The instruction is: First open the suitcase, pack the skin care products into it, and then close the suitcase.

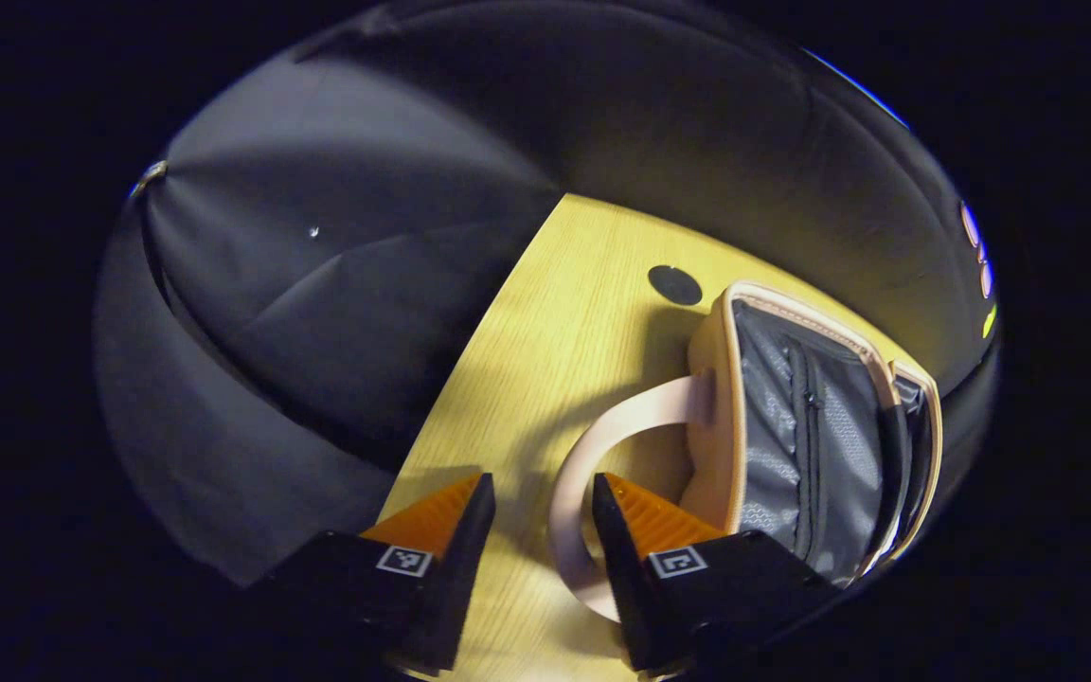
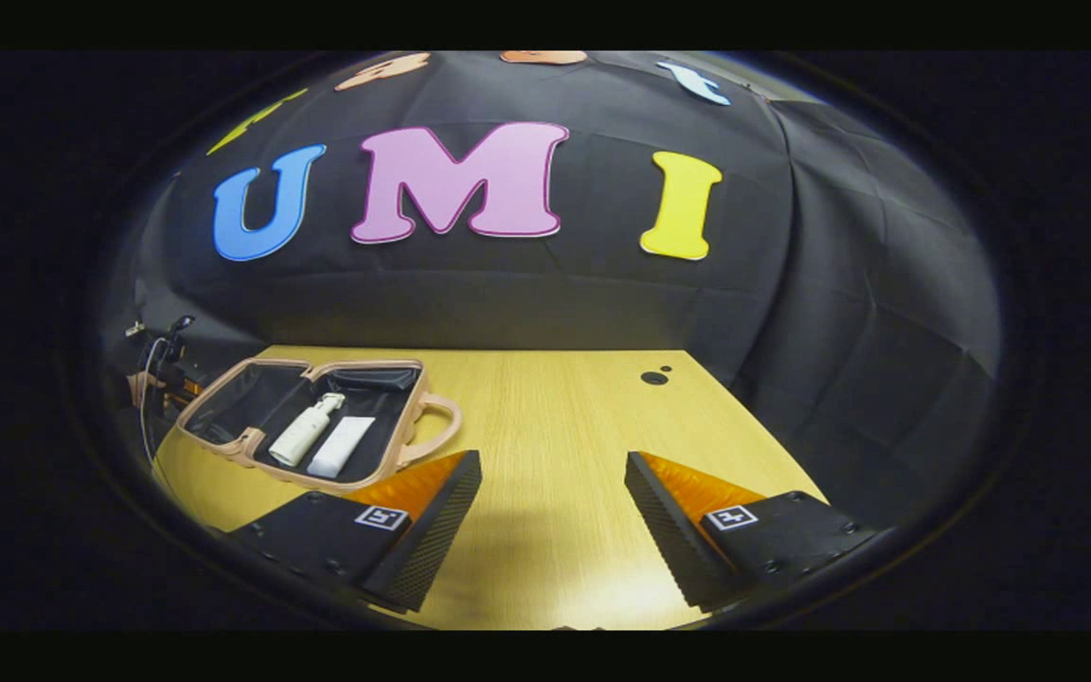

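In the right gripper view the pink suitcase (image 2: 223, 438) lies open on the wooden table at the left. Inside it are a white pump bottle (image 2: 304, 431) and a white tube (image 2: 341, 446). Its handle (image 2: 443, 423) points right. My right gripper (image 2: 553, 466) hovers open over bare table to the right of the case, holding nothing. In the left gripper view the suitcase (image 1: 714, 379) is on the right and its grey zip-pocket lining (image 1: 792, 426) faces me. The looped pink handle (image 1: 602, 438) curves down beside the right finger. My left gripper (image 1: 541, 488) is open.
The wooden table (image 2: 555, 417) has a round black hole (image 2: 653, 378) near its far right corner. A similar hole (image 1: 675, 284) lies beyond the case. Black cloth walls close in the table. Something dark with a cable (image 2: 165, 365) sits at the far left edge.
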A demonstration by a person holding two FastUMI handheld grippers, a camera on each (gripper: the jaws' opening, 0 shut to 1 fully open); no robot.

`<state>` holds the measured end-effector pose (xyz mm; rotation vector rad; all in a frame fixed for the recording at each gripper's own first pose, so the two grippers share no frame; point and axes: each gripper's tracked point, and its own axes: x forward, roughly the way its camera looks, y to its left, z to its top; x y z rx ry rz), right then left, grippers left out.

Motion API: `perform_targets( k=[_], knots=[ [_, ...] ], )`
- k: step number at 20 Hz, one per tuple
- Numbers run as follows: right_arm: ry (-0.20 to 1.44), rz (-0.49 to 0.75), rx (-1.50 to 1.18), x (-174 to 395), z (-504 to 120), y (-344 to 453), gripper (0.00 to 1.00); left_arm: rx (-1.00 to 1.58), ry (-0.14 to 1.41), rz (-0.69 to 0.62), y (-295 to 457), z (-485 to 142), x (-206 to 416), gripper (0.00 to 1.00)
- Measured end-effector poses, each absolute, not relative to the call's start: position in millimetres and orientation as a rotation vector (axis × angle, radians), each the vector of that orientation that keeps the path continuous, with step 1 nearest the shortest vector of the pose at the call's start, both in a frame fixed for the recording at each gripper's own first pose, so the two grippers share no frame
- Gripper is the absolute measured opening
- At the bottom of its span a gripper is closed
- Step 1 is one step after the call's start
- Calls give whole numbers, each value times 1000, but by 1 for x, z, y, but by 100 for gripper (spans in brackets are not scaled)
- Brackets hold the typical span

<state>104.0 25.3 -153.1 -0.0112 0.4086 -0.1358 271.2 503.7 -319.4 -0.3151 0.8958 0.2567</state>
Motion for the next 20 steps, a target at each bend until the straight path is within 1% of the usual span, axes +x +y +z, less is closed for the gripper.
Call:
perform_targets(
  k=[1,2,4,5,7,10,12,14,15,17,20],
  knots=[
    [412,-136,-9,105,-155,24,98,-322,890,232,496,-322,278,59],
    [415,-134,-8,106,-157,24,98,-313,881,243,493,-319,278,54],
    [411,-130,-10,109,-157,23,98,-262,871,267,493,-321,279,22],
    [410,-127,-9,110,-158,22,98,-245,869,278,495,-318,278,19],
    [409,-121,0,114,-157,20,98,-238,825,294,496,-298,280,17],
    [411,-105,27,122,-155,21,98,-183,752,279,495,-248,274,15],
    [409,-98,38,125,-154,19,98,-146,684,260,487,-198,270,15],
    [415,-91,37,129,-152,17,97,-154,618,230,471,-134,263,14],
    [415,-88,38,130,-149,15,97,-160,584,199,456,-98,261,13],
    [397,-85,39,132,-141,11,98,-135,517,140,419,-47,260,12],
    [375,-87,48,129,-129,2,97,-148,435,57,339,14,256,12]
  ],
)
